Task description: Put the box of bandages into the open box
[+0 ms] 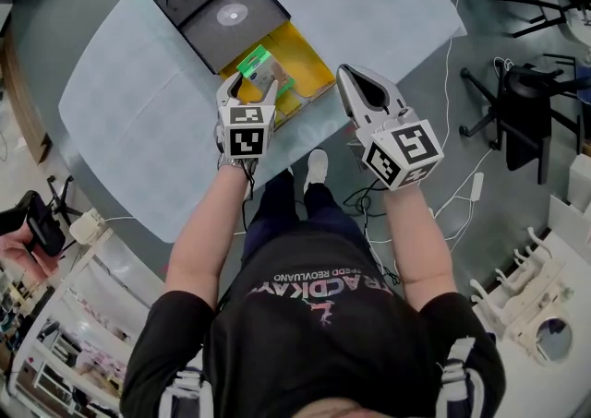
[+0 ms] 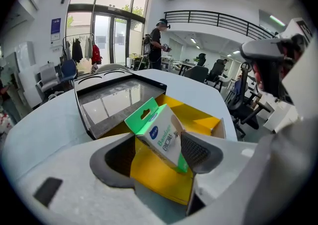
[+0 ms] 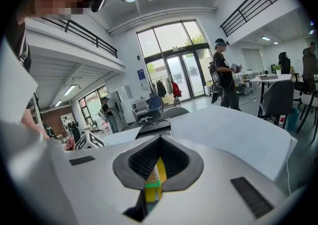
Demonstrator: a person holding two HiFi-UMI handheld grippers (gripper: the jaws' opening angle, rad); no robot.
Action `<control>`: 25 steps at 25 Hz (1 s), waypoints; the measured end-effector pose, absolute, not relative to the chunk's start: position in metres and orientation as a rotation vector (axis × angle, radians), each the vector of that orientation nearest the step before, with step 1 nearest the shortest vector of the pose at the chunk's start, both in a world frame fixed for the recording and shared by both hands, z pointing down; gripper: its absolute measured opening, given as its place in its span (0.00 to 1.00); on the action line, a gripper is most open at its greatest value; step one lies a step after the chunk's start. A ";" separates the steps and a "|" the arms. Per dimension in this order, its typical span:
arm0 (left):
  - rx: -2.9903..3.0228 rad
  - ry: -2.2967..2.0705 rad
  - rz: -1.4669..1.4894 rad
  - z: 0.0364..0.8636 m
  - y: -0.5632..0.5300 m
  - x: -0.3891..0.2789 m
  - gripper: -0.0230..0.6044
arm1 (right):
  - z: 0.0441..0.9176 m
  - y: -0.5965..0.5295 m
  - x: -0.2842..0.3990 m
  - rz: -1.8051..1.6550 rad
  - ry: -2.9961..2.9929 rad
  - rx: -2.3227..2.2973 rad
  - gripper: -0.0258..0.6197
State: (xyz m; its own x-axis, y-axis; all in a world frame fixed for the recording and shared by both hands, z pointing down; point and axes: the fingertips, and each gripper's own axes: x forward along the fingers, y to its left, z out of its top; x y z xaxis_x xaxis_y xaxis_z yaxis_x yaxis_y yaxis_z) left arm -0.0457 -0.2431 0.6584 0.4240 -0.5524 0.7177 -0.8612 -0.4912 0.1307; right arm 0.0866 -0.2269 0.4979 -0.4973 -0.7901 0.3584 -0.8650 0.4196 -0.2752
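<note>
Left gripper [image 1: 247,84]: fingers [image 2: 196,152] released and spread wide. The box of bandages [image 2: 161,137] stands tilted between them, green hang-tab uppermost, leaning against the right-hand pad and clear of the left-hand one. It sits over the yellow interior of the open box [image 2: 201,117], at 12 o'clock from the left gripper in the head view. The box's black lid [image 1: 222,10] is folded back at 10 o'clock from the yellow tray, lying on the pale blue worktop [image 1: 369,10]. Right gripper [image 1: 349,79]: at 3 o'clock from the open box, over the worktop edge, fingers clenched together with nothing between them.
</note>
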 end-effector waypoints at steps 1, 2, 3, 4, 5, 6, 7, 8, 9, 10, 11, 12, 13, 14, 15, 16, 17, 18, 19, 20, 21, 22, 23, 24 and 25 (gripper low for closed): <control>2.191 -1.202 0.836 0.657 -0.243 -0.048 0.49 | 0.497 -0.227 0.086 0.641 -2.500 1.467 0.06; 2.186 -1.210 0.829 0.656 -0.243 -0.049 0.49 | 0.496 -0.228 0.085 0.641 -2.503 1.463 0.06; 2.182 -1.218 0.824 0.654 -0.244 -0.051 0.49 | 0.495 -0.229 0.084 0.640 -2.507 1.459 0.06; 2.180 -1.226 0.821 0.653 -0.244 -0.054 0.49 | 0.494 -0.230 0.083 0.638 -2.512 1.453 0.06; 2.180 -1.236 0.819 0.651 -0.245 -0.056 0.49 | 0.492 -0.231 0.081 0.634 -2.517 1.447 0.06; 2.181 -1.245 0.816 0.648 -0.245 -0.057 0.49 | 0.491 -0.231 0.080 0.629 -2.524 1.439 0.06; 2.181 -1.253 0.812 0.646 -0.245 -0.059 0.49 | 0.489 -0.231 0.078 0.624 -2.531 1.432 0.06; 2.181 -1.262 0.807 0.643 -0.245 -0.060 0.49 | 0.487 -0.231 0.077 0.619 -2.537 1.429 0.06; 2.182 -1.270 0.802 0.640 -0.245 -0.062 0.49 | 0.485 -0.230 0.077 0.615 -2.542 1.427 0.06; 2.183 -1.280 0.795 0.636 -0.244 -0.063 0.49 | 0.483 -0.230 0.076 0.611 -2.548 1.424 0.06; 2.185 -1.291 0.786 0.632 -0.243 -0.064 0.49 | 0.480 -0.228 0.075 0.606 -2.554 1.419 0.06; 2.187 -1.303 0.776 0.628 -0.242 -0.065 0.49 | 0.478 -0.227 0.074 0.600 -2.562 1.414 0.06; 2.191 -1.314 0.764 0.622 -0.241 -0.066 0.49 | 0.475 -0.225 0.074 0.594 -2.569 1.409 0.06; 2.194 -1.326 0.751 0.616 -0.239 -0.067 0.49 | 0.472 -0.223 0.073 0.587 -2.578 1.404 0.06; 2.199 -1.337 0.737 0.610 -0.238 -0.068 0.49 | 0.469 -0.221 0.072 0.580 -2.587 1.399 0.06; 2.204 -1.348 0.721 0.603 -0.236 -0.069 0.49 | 0.465 -0.219 0.072 0.572 -2.596 1.395 0.06; 2.211 -1.360 0.703 0.594 -0.234 -0.070 0.49 | 0.461 -0.217 0.071 0.564 -2.606 1.390 0.06; 2.219 -1.373 0.683 0.586 -0.232 -0.070 0.49 | 0.457 -0.215 0.071 0.556 -2.616 1.386 0.06; 2.229 -1.386 0.664 0.576 -0.230 -0.071 0.49 | 0.453 -0.212 0.071 0.549 -2.626 1.382 0.06; 2.240 -1.399 0.644 0.566 -0.227 -0.071 0.48 | 0.449 -0.209 0.071 0.541 -2.637 1.377 0.06; 2.253 -1.411 0.625 0.556 -0.224 -0.071 0.47 | 0.444 -0.206 0.070 0.533 -2.648 1.372 0.06; 2.266 -1.423 0.605 0.546 -0.220 -0.071 0.45 | 0.439 -0.202 0.070 0.522 -2.659 1.367 0.06; 2.280 -1.436 0.584 0.536 -0.217 -0.072 0.43 | 0.435 -0.198 0.069 0.510 -2.670 1.359 0.06; 2.294 -1.451 0.563 0.525 -0.213 -0.072 0.41 | 0.430 -0.194 0.068 0.496 -2.682 1.351 0.06; 2.309 -1.465 0.542 0.513 -0.208 -0.073 0.40 | 0.424 -0.190 0.066 0.481 -2.693 1.342 0.06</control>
State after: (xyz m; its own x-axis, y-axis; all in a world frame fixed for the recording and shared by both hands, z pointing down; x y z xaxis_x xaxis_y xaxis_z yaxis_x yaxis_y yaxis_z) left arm -0.0730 -0.2081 0.5134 0.3911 -0.7763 0.4943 -0.9111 -0.4025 0.0888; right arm 0.0663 -0.1901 0.4243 -0.6088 -0.7617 0.2220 -0.7914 0.5636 -0.2367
